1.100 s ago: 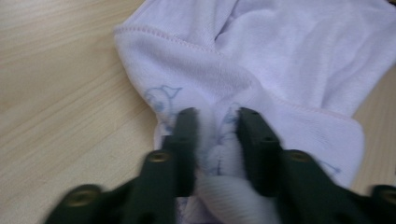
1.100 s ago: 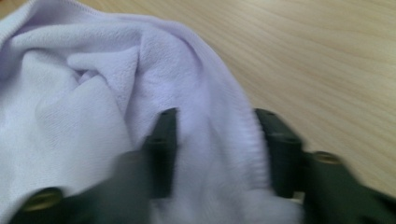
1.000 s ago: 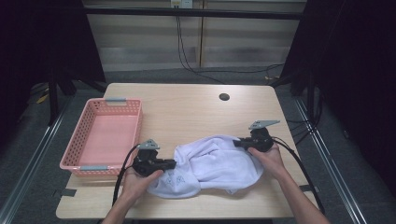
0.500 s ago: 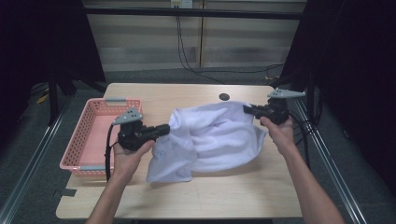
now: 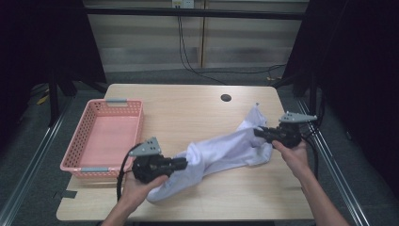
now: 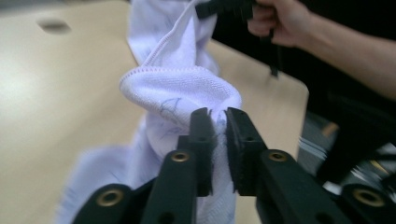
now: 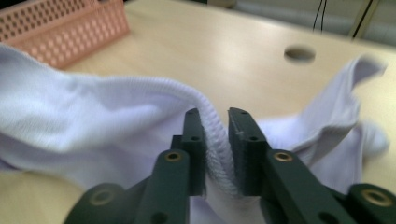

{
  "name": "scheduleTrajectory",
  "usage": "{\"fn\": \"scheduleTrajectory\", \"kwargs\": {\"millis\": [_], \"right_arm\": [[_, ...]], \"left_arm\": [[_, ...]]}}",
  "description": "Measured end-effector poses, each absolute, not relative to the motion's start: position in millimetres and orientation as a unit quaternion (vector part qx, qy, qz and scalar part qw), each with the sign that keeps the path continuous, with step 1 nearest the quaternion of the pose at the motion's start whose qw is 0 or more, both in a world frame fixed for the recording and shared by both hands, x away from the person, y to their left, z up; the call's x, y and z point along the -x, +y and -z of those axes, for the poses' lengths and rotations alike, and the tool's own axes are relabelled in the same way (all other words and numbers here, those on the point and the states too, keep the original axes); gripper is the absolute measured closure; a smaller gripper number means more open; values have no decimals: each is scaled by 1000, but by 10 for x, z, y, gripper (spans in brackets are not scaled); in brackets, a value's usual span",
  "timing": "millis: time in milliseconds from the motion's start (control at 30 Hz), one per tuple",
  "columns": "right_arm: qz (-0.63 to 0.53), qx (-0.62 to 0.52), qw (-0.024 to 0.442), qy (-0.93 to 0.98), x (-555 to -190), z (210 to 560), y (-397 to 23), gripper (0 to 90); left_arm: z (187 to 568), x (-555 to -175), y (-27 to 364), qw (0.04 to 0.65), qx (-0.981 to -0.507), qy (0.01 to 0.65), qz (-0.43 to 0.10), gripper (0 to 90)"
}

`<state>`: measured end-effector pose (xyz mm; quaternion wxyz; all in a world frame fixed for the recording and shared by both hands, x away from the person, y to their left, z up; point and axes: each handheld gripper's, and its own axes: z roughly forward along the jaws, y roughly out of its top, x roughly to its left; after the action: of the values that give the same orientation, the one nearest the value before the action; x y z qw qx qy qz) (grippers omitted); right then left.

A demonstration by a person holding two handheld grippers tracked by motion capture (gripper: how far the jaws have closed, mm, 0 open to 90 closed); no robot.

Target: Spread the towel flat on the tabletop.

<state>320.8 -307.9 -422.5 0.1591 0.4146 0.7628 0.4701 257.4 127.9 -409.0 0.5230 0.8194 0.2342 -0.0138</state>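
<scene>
Both claws lowered, stretching white cloth point(image 5: 221, 150) out.

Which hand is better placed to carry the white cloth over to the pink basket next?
Left, probably. The left gripper pinches the white cloth on the side nearer the pink plastic mesh basket; the right gripper holds the cloth's far end, across the wooden table.

Left tool point(image 6: 218, 122) pinches towel point(image 6: 180, 88) — taut.
</scene>
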Motion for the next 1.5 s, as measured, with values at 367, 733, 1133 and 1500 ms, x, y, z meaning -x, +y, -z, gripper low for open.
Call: {"fn": "scheduleTrajectory", "kwargs": {"millis": [367,733,1133,1500], "right_arm": [[-450,-453,196,744,-2466,4350,-3264,381],[-480,-388,77,783,-2477,4524,-2542,386],[-479,-325,-9,816,-2326,4683,-1975,375],[-467,-351,74,808,-2478,4599,-2341,896]], "left_arm": [[4561,-2816,1451,455,-839,296,17,581],[4975,-2816,1219,395,-867,298,58,857],[4976,-2764,929,396,-868,293,58,804],[4756,-2836,1144,455,-838,300,27,552]]}}
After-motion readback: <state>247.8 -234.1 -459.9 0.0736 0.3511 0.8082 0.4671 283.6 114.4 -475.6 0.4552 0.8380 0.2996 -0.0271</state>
